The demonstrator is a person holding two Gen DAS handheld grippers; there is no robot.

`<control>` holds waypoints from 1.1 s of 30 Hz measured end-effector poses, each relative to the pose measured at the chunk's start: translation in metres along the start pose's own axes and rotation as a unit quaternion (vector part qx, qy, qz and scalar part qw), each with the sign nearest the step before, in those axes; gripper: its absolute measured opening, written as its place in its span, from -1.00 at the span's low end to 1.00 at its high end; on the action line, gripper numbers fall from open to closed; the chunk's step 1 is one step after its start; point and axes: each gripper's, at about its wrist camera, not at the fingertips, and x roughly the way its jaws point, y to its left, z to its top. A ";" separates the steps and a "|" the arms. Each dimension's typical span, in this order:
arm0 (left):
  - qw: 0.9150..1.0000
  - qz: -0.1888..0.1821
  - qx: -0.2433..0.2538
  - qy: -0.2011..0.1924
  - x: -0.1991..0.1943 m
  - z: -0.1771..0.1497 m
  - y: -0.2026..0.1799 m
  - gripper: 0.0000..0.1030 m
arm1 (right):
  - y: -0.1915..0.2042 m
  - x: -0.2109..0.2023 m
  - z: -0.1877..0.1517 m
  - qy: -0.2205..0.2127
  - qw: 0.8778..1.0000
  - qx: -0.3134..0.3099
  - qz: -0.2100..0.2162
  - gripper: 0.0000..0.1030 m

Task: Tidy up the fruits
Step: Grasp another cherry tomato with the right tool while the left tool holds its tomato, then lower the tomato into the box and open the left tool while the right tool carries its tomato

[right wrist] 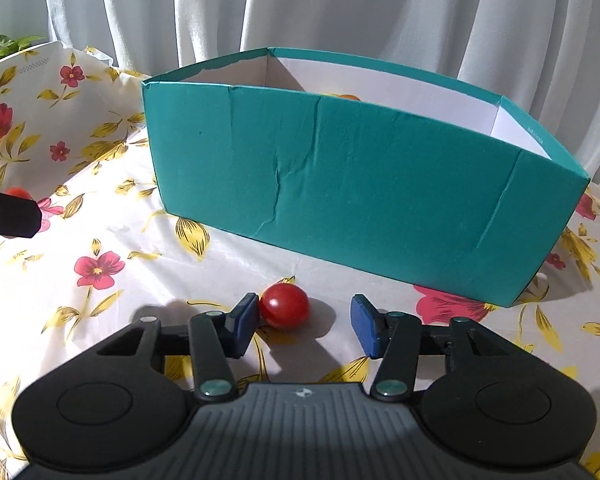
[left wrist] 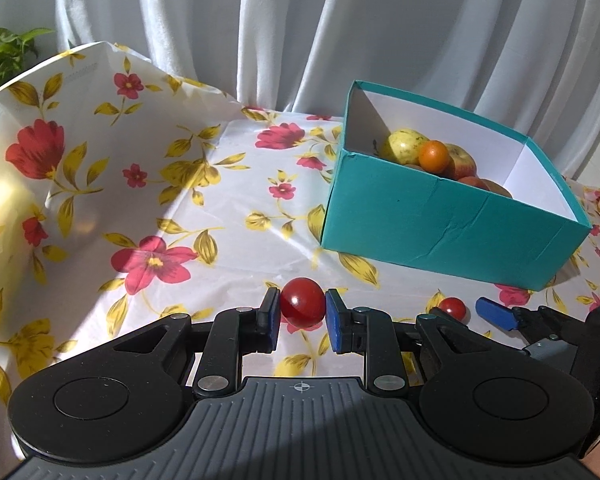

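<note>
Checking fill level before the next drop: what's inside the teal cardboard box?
Inside the teal cardboard box, the left wrist view shows a yellow-green fruit, a small orange fruit on top, and reddish fruits alongside. The near wall hides the box floor and anything lower.

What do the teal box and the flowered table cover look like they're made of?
Teal box: probably cardboard with a matte teal paper skin and white inside; its wall shows creases and wrinkles.
Flowered table cover: likely thin plastic sheeting, slightly glossy; it shows sharp fold lines and sheen in the sunlight, and it stands up stiffly at the back left.
</note>
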 end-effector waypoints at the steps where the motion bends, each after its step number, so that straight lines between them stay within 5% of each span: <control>1: 1.000 0.000 -0.001 0.000 0.000 0.000 0.001 -0.48 | 0.001 0.000 0.000 0.000 1.000 -0.002 -0.001 -0.08; 9: 1.000 -0.003 -0.003 0.002 0.000 0.001 0.003 -0.48 | 0.013 0.001 0.005 0.005 0.999 -0.032 0.003 -0.49; 16: 1.000 -0.009 -0.001 0.007 0.000 0.002 0.000 -0.48 | 0.009 0.001 0.007 0.014 1.000 -0.024 -0.001 -0.50; 33: 0.999 -0.035 0.025 -0.012 -0.007 0.021 -0.027 -0.48 | -0.031 -0.024 0.012 0.013 0.996 0.016 -0.087 -0.50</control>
